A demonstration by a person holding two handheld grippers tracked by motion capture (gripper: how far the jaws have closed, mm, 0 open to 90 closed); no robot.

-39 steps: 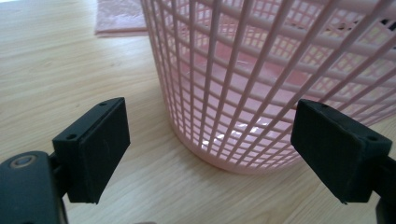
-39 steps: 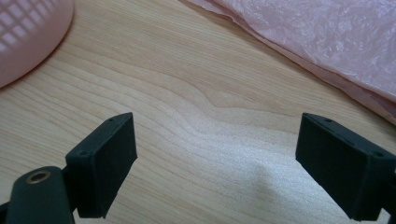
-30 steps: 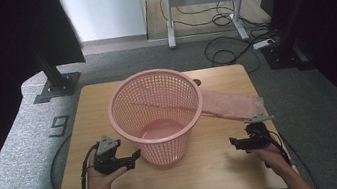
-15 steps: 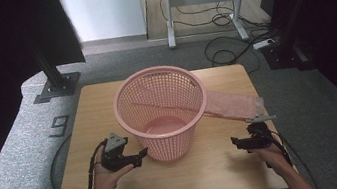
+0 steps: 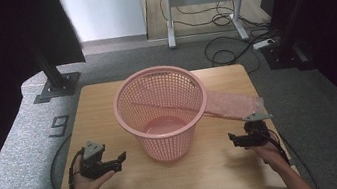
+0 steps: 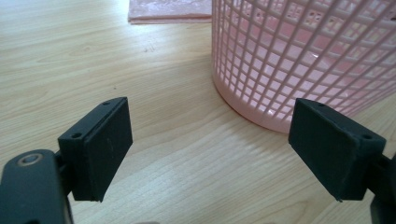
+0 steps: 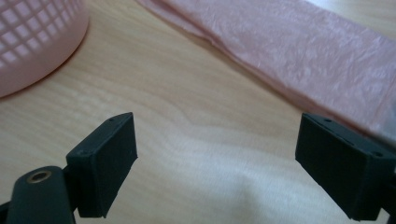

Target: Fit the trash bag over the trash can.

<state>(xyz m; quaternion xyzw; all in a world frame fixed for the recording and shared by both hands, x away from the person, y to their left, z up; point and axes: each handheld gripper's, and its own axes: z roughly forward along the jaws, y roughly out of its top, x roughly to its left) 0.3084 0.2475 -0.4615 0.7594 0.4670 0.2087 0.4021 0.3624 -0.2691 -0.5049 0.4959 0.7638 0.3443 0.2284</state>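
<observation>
Left gripper (image 5: 116, 161), jaws spread and empty, has edged toward the pink plastic mesh basket (image 5: 161, 110) mid-counter (image 5: 98, 110), readying a grasp; right gripper (image 5: 236, 140) waits, released, beside the folded pink plastic bag (image 5: 231, 104).

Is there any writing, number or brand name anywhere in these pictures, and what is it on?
"9": a dark numeral on the grey floor covering left of the wooden table, in the high view.
The pink basket, the folded pink bag and both grippers, left gripper and right gripper, show no readable text or brand.
</observation>
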